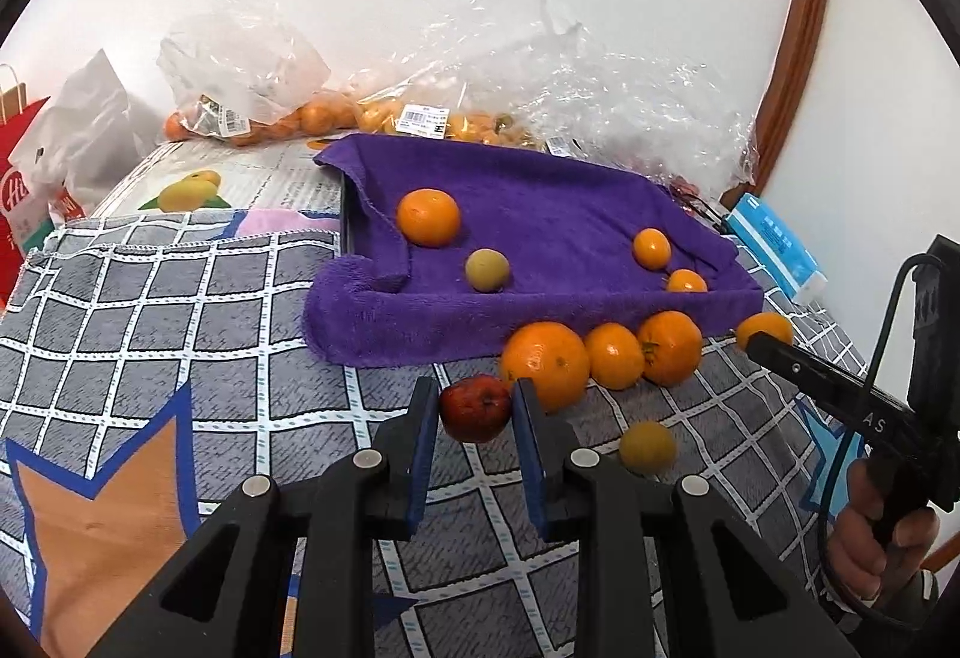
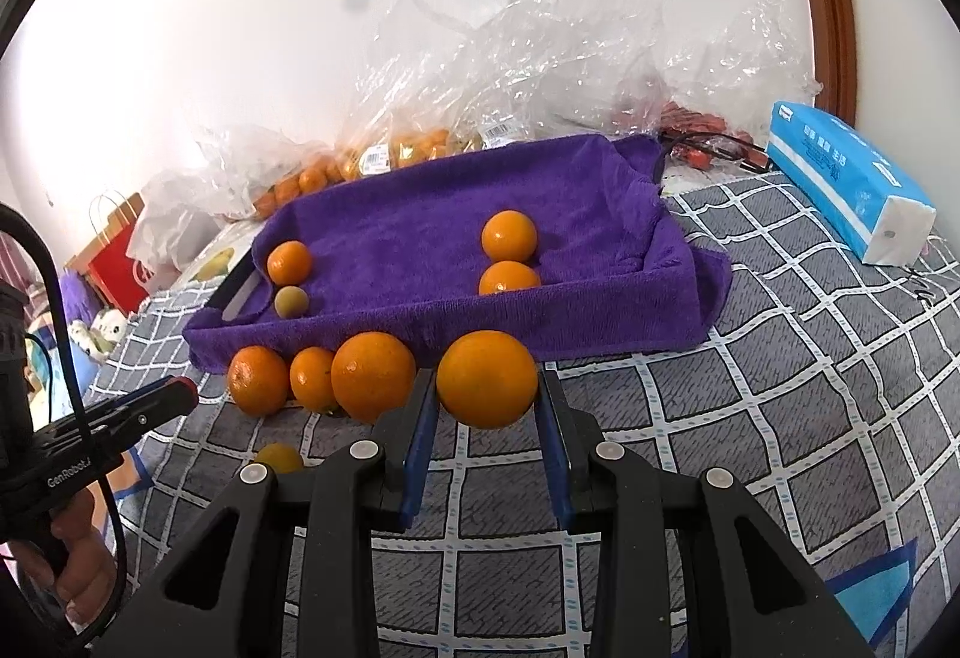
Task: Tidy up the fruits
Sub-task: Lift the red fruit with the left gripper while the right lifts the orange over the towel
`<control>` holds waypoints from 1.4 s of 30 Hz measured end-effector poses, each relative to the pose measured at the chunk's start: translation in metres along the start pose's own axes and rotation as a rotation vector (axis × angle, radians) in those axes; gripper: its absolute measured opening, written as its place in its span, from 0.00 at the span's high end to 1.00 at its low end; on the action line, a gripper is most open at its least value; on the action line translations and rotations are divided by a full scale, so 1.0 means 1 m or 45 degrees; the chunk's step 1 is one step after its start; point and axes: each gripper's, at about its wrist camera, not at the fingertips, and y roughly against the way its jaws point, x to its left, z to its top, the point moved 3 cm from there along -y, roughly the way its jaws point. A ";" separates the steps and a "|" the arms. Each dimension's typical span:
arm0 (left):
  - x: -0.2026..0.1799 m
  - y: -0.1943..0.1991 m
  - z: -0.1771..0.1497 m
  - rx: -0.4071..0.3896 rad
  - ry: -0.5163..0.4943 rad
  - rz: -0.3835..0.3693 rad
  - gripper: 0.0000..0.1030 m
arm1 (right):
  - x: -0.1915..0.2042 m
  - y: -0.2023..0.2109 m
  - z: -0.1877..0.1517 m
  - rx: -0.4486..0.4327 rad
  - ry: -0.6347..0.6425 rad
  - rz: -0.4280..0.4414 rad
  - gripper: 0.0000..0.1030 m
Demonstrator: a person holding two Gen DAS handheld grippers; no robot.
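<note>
My left gripper (image 1: 474,406) is shut on a small red apple (image 1: 474,409), held just above the checked cloth. My right gripper (image 2: 487,397) is shut on a large orange (image 2: 487,388), also lifted, in front of the purple towel-lined tray (image 2: 408,238). The tray (image 1: 540,202) holds three oranges and one greenish-yellow fruit (image 1: 487,269). Three more oranges (image 1: 613,356) lie in a row against the tray's front edge. A small yellow fruit (image 1: 647,446) rests alone on the cloth. At the right edge of the left wrist view, the right gripper (image 1: 759,343) shows with its orange.
Clear plastic bags of fruit (image 1: 420,117) pile up against the wall behind the tray. A blue tissue pack (image 2: 840,178) lies to the tray's right. A red paper bag (image 1: 18,190) stands at the far left. A grey checked cloth (image 2: 750,418) covers the surface.
</note>
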 end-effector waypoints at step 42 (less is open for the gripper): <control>0.010 0.038 0.038 -0.142 0.075 0.068 0.77 | 0.021 0.027 0.025 -0.104 0.040 0.044 0.68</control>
